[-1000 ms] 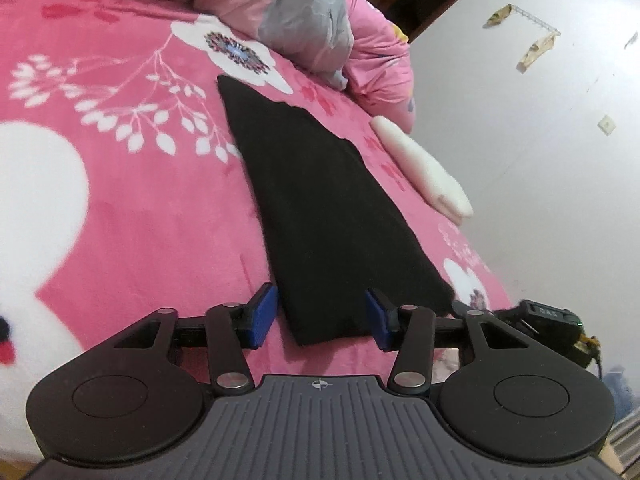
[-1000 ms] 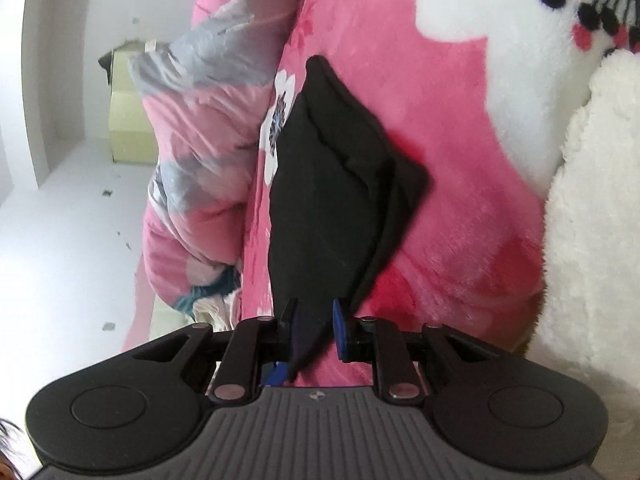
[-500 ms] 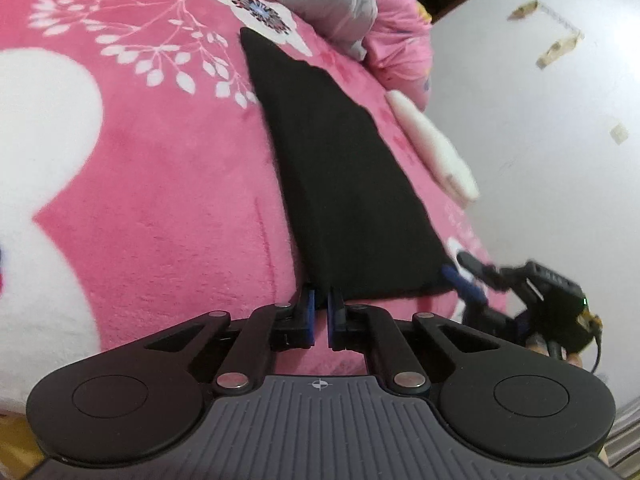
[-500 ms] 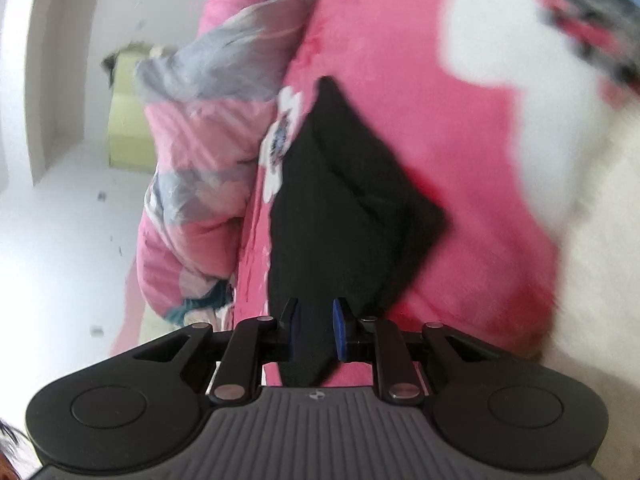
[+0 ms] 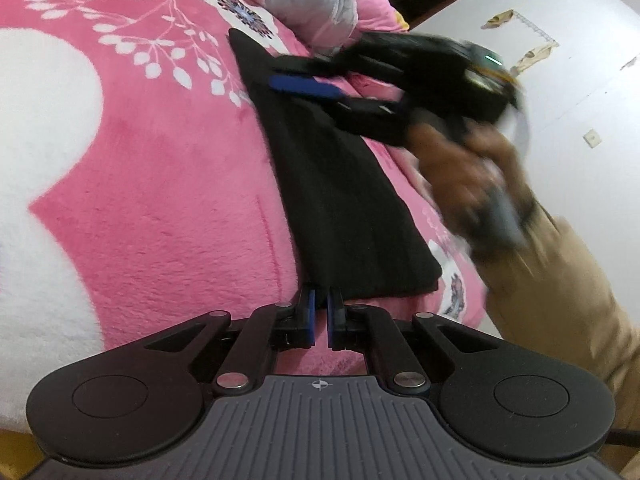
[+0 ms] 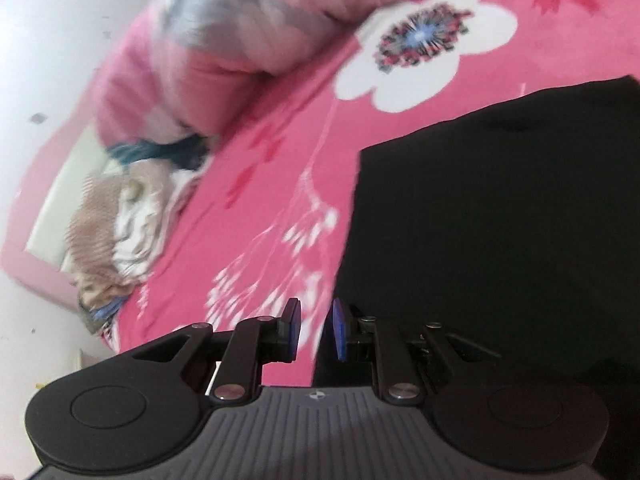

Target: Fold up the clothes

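We see a fuzzy, plush pink blanket (image 5: 168, 184) under our left gripper (image 5: 319, 314), whose matt black plastic carries shiny metal rivets; just ahead, the black garment (image 5: 344, 200) looks like soft matt cloth.

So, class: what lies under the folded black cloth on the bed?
The black cloth lies flat on the pink flowered blanket, which shows all around it. What the blanket's print looks like beneath the cloth is covered.
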